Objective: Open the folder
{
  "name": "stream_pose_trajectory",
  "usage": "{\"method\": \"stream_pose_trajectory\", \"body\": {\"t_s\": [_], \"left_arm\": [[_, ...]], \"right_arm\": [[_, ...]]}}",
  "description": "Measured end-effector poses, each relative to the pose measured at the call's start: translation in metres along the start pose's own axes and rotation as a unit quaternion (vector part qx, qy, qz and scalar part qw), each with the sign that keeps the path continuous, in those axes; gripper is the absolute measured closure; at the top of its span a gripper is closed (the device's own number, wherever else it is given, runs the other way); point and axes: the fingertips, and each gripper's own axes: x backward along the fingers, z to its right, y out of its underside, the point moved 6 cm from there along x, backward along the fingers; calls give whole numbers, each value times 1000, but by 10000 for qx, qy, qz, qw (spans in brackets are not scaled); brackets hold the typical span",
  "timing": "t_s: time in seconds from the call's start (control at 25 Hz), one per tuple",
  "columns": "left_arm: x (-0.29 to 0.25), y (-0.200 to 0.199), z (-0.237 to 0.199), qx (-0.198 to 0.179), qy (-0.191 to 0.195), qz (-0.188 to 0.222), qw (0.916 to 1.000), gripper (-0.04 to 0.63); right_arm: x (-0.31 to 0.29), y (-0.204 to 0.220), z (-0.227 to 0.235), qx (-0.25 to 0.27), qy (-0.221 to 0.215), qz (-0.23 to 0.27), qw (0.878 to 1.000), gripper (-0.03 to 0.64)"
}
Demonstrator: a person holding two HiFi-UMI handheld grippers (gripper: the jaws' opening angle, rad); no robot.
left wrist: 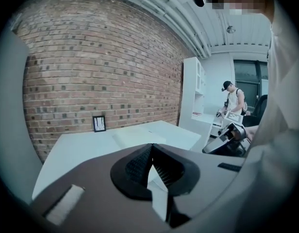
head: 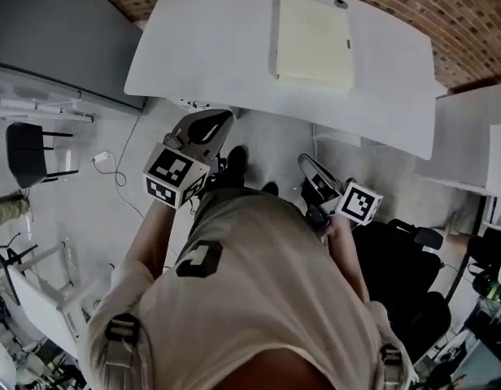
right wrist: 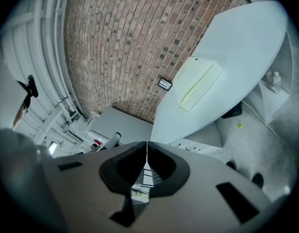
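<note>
Count: one table [head: 202, 47], one folder [head: 313, 42], two grippers. Left gripper [head: 220, 119] held short of the table's near edge, off its top, with jaws together and nothing between. Folder pale yellow, flat and closed on the table's right half, toward the far edge; long axis near-to-far, pointing at the brick wall [head: 478, 15]. Right gripper [head: 304, 162] also short of the near edge, jaws together, empty.

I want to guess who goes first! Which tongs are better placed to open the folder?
Probably the right tongs: they line up with the folder, whose tab is on its right edge. The left tongs sit off to its left. Both are shut, short of the table.
</note>
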Motion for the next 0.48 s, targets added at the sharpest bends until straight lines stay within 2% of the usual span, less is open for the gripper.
{"method": "stream_pose_trajectory", "body": {"t_s": [0.08,0.28,0.48], "left_arm": [[-1,1,-14,102,1,120,9999,592],[-8,5,-37,168,108,119,9997,592],[-12,6,-63,358,428,187,9983,592]], "right_arm": [[-13,-3,-2,11,68,-73,9999,611],[-43,-12,-9,116,221,-287,9993,611],[-72,-19,-17,161,343,-234,9990,611]]}}
